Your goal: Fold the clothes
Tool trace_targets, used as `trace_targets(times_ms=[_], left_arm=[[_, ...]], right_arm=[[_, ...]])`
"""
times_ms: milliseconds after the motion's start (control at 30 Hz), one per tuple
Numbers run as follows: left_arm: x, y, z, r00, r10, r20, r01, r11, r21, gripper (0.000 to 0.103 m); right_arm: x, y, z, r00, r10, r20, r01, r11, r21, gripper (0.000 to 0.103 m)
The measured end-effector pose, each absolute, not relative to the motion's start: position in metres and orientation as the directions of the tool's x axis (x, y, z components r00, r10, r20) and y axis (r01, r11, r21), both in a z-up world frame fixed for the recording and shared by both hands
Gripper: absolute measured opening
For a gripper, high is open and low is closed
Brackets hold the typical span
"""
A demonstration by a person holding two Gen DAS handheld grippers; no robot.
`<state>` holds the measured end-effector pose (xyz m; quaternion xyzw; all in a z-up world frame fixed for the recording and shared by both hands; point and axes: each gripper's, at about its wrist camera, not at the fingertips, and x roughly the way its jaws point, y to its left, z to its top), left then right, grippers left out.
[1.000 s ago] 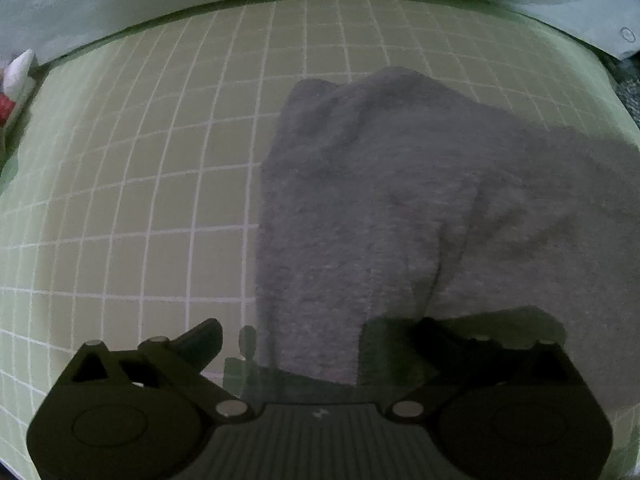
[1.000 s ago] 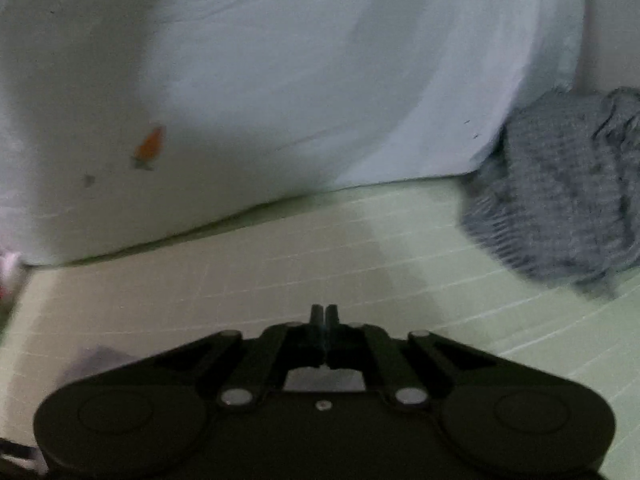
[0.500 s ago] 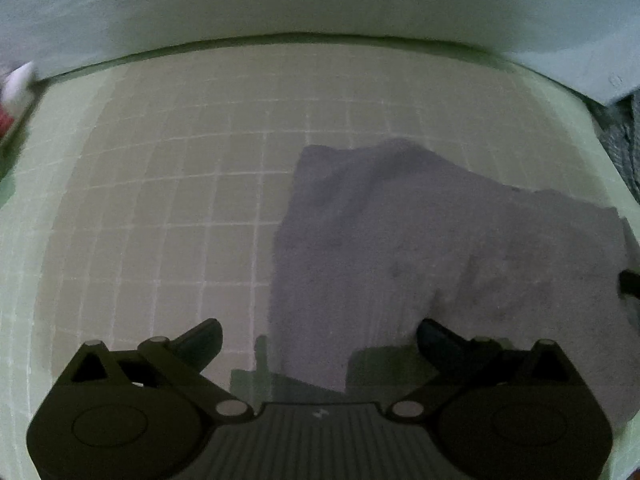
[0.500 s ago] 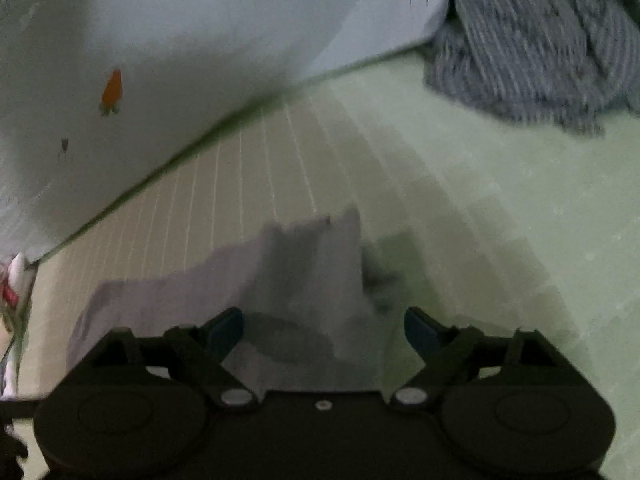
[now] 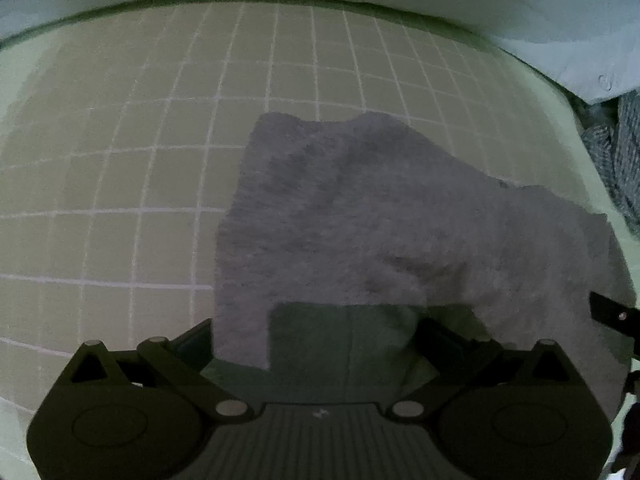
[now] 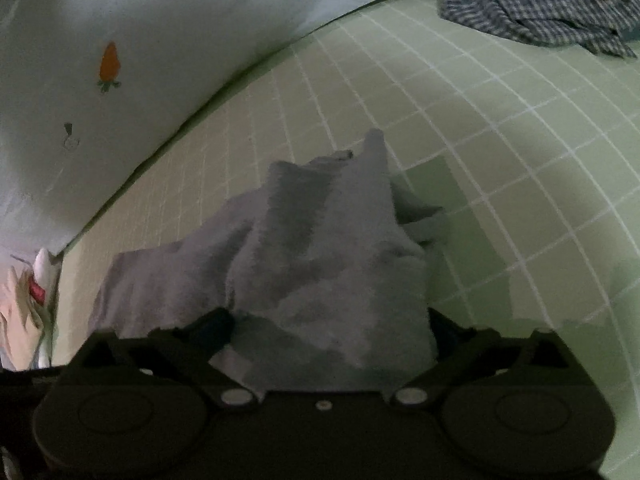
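A grey garment lies rumpled on the light green gridded sheet. My left gripper is open, its fingers spread over the garment's near edge. In the right wrist view the same grey garment rises in a bunched peak. My right gripper is open, its fingers wide on either side of the garment's near end. A part of the right gripper shows at the right edge of the left wrist view.
A blue-and-white checked shirt lies crumpled at the far right of the sheet. A white quilt with a carrot print borders the sheet at the back. A white and red object sits at the far left.
My right gripper opened and came down from facing the quilt to just behind the grey garment. My left gripper stayed open and pulled back a little; the garment now lies lower and flatter.
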<state>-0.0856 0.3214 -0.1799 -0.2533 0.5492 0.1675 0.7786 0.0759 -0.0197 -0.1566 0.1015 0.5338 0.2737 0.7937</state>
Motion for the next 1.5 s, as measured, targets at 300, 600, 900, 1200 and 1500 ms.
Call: trace_targets(times_ms=[300, 600, 900, 1200, 1500], left_arm=[[-0.071, 0.309, -0.184, 0.374, -0.014, -0.927, -0.532, 0.816, -0.227, 0.102], [-0.082, 0.284, -0.168, 0.442, 0.021, -0.897, -0.517, 0.823, -0.236, 0.040], [-0.134, 0.264, -0.133, 0.484, 0.071, -0.872, -0.592, 0.761, -0.266, 0.026], [-0.214, 0.264, -0.109, 0.450, 0.193, -0.872, -0.751, 0.610, -0.253, 0.026], [-0.300, 0.316, -0.089, 0.427, 0.293, -0.856, -0.844, 0.468, -0.261, 0.026]], right_arm=[[0.081, 0.004, -0.158, 0.273, 0.524, -0.807, -0.396, 0.825, 0.402, 0.103], [0.071, 0.019, -0.148, 0.206, 0.563, -0.801, -0.494, 0.766, 0.411, 0.064], [0.048, 0.011, -0.121, 0.188, 0.641, -0.744, -0.546, 0.698, 0.463, 0.043], [0.016, 0.044, -0.102, 0.047, 0.702, -0.711, -0.678, 0.545, 0.493, 0.042], [-0.036, 0.135, -0.094, -0.099, 0.719, -0.688, -0.761, 0.391, 0.518, 0.041]])
